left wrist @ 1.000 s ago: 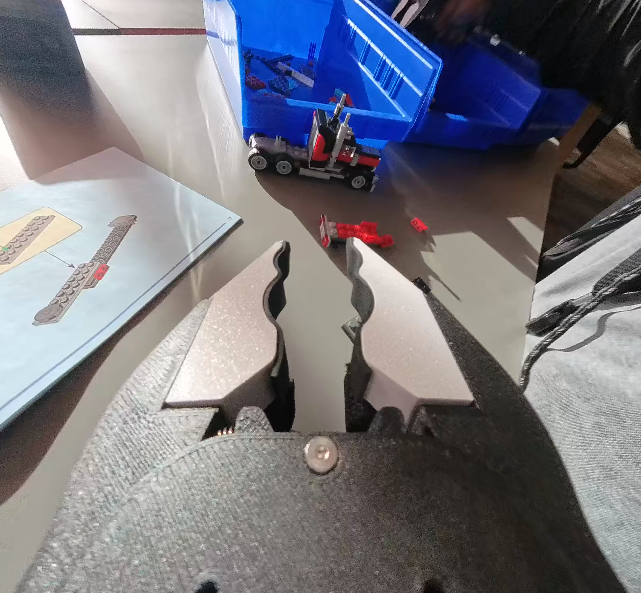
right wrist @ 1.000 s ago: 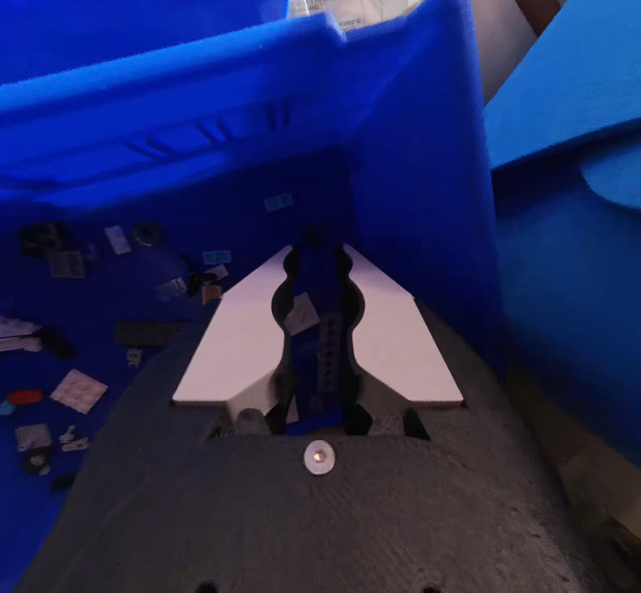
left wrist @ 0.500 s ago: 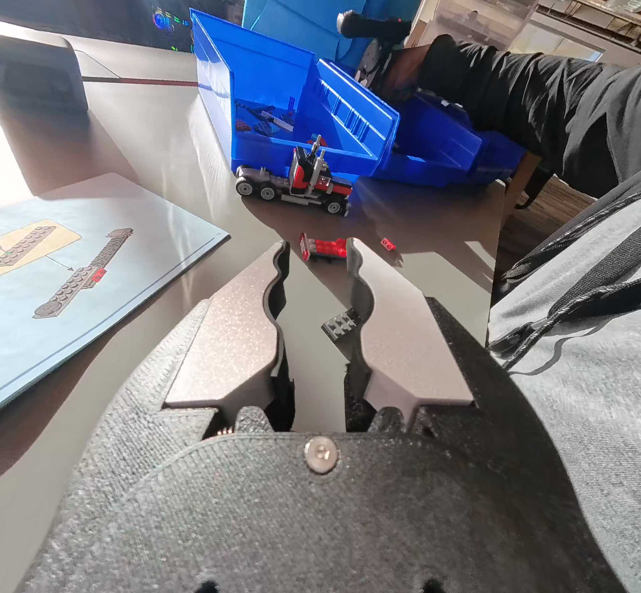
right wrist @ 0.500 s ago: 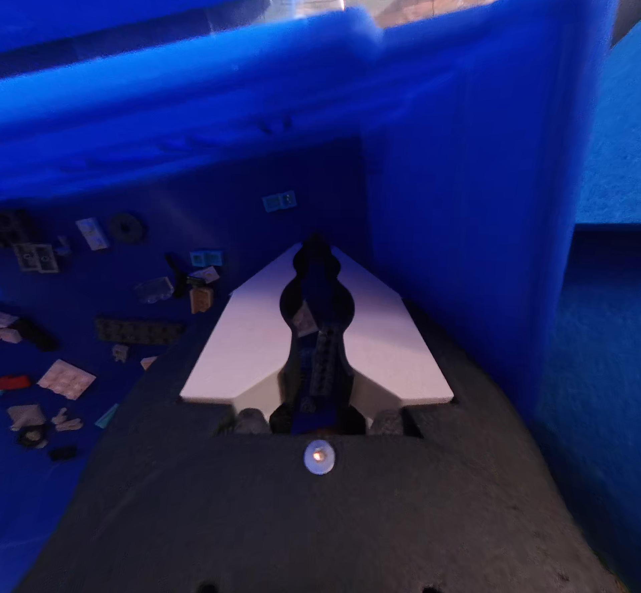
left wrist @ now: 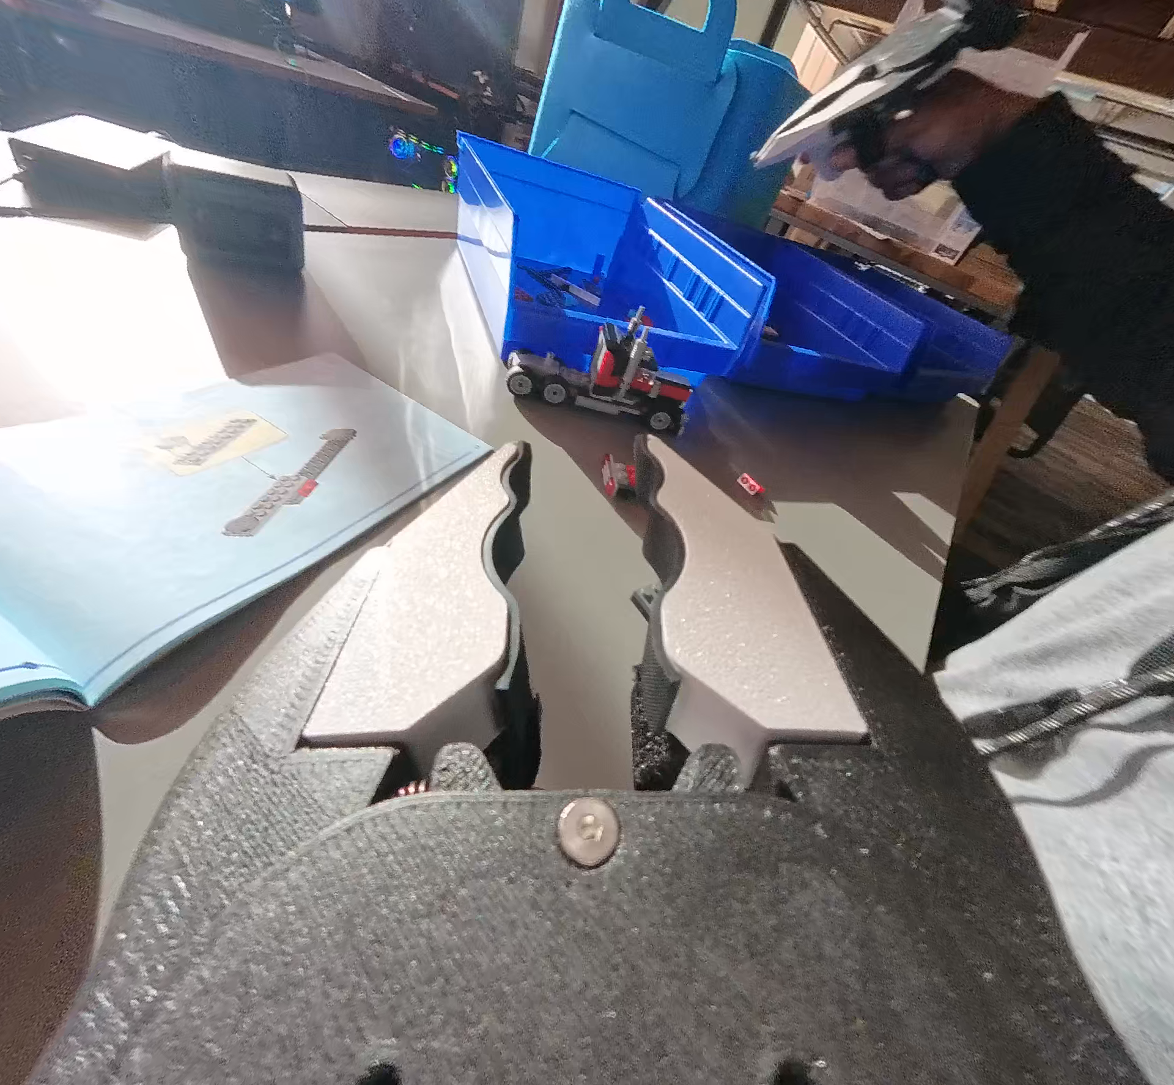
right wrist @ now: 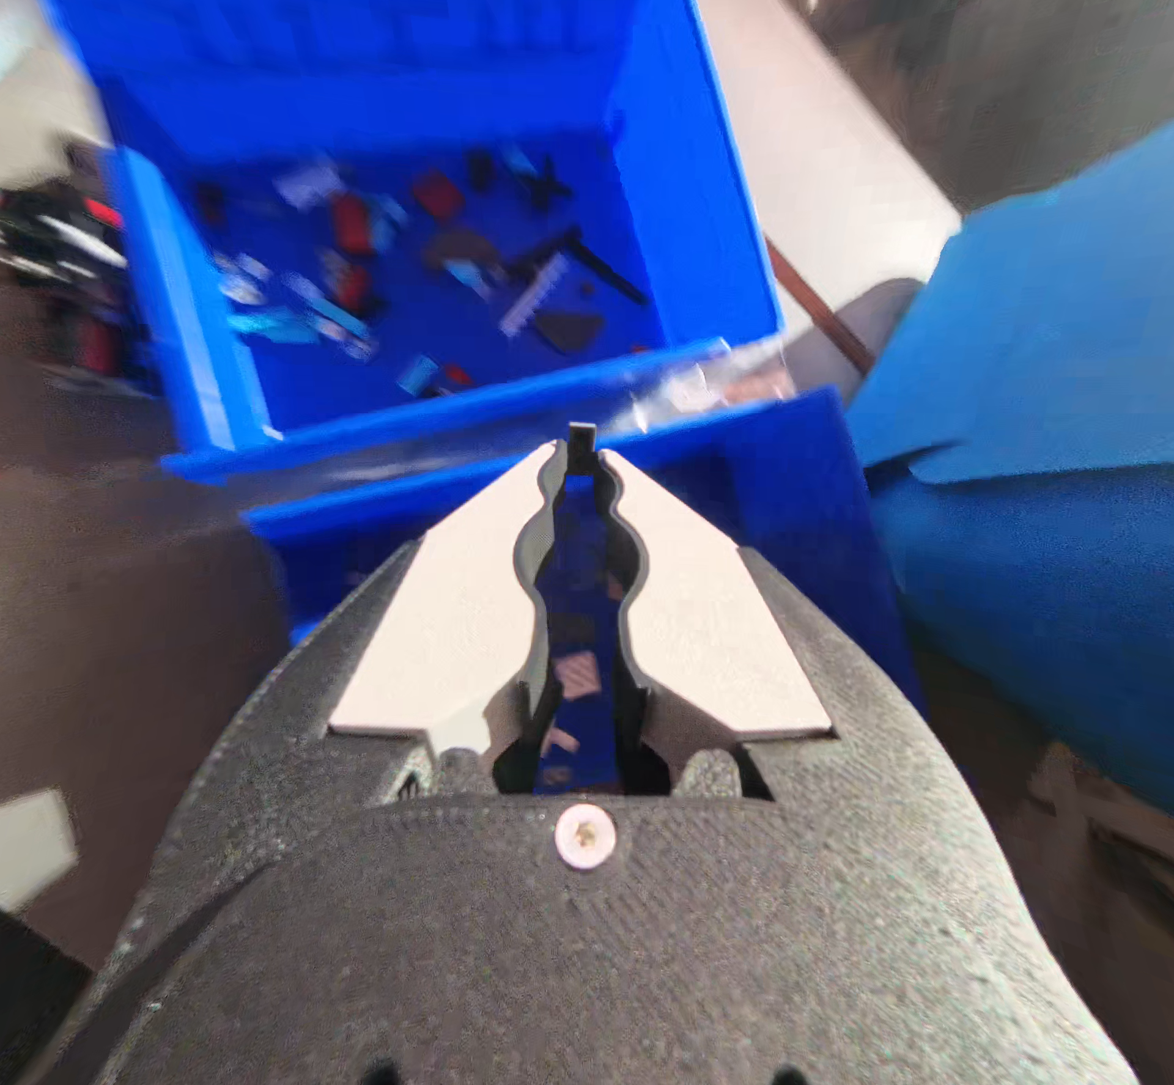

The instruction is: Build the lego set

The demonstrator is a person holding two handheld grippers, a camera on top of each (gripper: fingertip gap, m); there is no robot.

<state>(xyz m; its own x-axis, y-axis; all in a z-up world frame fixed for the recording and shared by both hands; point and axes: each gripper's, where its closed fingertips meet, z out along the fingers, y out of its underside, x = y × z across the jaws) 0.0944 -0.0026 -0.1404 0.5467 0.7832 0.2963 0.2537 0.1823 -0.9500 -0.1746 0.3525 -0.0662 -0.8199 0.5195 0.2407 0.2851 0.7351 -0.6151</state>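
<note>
Dark tabletop (left wrist: 394, 305) fills the left wrist view, sunlit glare at the left edge, dim workshop shelving across the top. Left tool (left wrist: 581, 457) sits low over the tabletop at frame centre, jaws apart, released; a small grey plate piece (left wrist: 647, 596) shows against the inner face of its right-hand finger, whether it touches or lies on the tabletop cannot be told. Open instruction booklet (left wrist: 190, 515) lies at centre left. Red and black lego truck (left wrist: 600, 378) stands above centre, just in front of a blue bin (left wrist: 546, 216) with loose parts inside. A second blue bin (left wrist: 857, 324) sits just to its right, with a person in a dark sleeve (left wrist: 1067, 241) leaning over at upper right. Small red sub-assembly (left wrist: 617, 475) lies just past the tool tips; a single red piece (left wrist: 751, 484) lies to its right.

Right wrist view is motion-blurred. Right tool (right wrist: 581, 451) is at frame centre, jaws nearly closed, pinching a small black piece (right wrist: 581, 437) at the tips. Beyond it, upper centre, a blue bin with scattered lego parts (right wrist: 692, 178). A nearer blue bin's wall (right wrist: 788, 483) is under the tool. Clear plastic bag (right wrist: 699, 381) lies between the two bins, right of centre.
</note>
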